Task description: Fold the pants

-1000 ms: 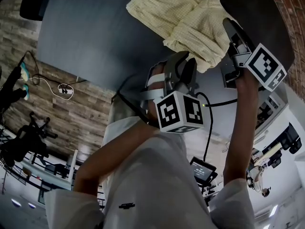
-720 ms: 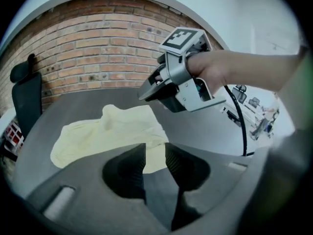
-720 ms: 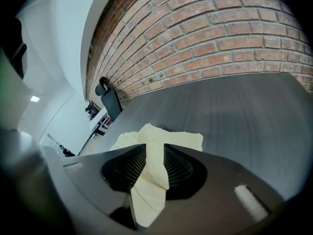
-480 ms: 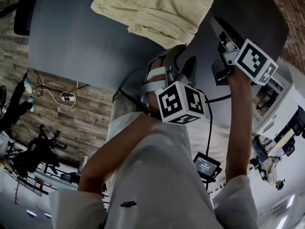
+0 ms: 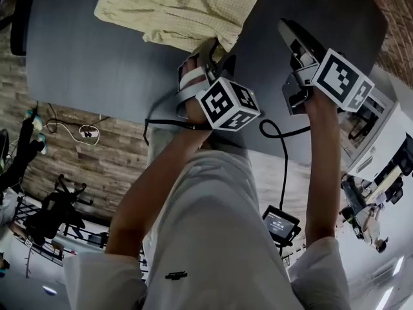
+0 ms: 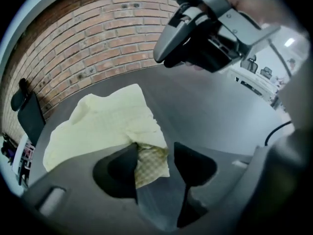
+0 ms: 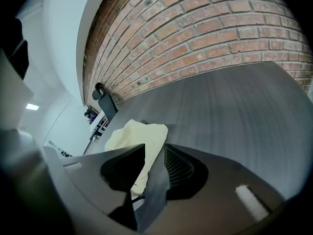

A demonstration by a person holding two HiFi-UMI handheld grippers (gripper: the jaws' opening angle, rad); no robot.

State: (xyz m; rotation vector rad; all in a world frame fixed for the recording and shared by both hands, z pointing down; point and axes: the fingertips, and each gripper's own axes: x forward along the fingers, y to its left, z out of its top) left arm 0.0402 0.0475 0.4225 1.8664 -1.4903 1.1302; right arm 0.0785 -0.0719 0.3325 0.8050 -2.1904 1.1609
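The pale yellow pants (image 5: 174,5) lie folded flat on the dark grey table (image 5: 97,63), at its far side. My left gripper (image 5: 216,50) is down at their near right corner. In the left gripper view its jaws have just been opening and stand wide, with the checked corner of the pants (image 6: 151,163) lying loose between them, left gripper (image 6: 156,153). My right gripper (image 5: 287,31) hovers over bare table to the right of the pants, jaws apart and nothing between them. The right gripper view shows the pants (image 7: 139,136) off to the left beyond the right gripper (image 7: 155,155).
A brick wall (image 7: 205,38) runs behind the table. A black chair (image 6: 29,116) stands at the far left end. The table's near edge (image 5: 129,118) is just behind my left hand, with a black cable (image 5: 281,154) hanging below it.
The left gripper has gone forward and down to the pants' near corner. The right gripper has drawn away from the pants to the right. The bunched right part of the pants now lies flat.
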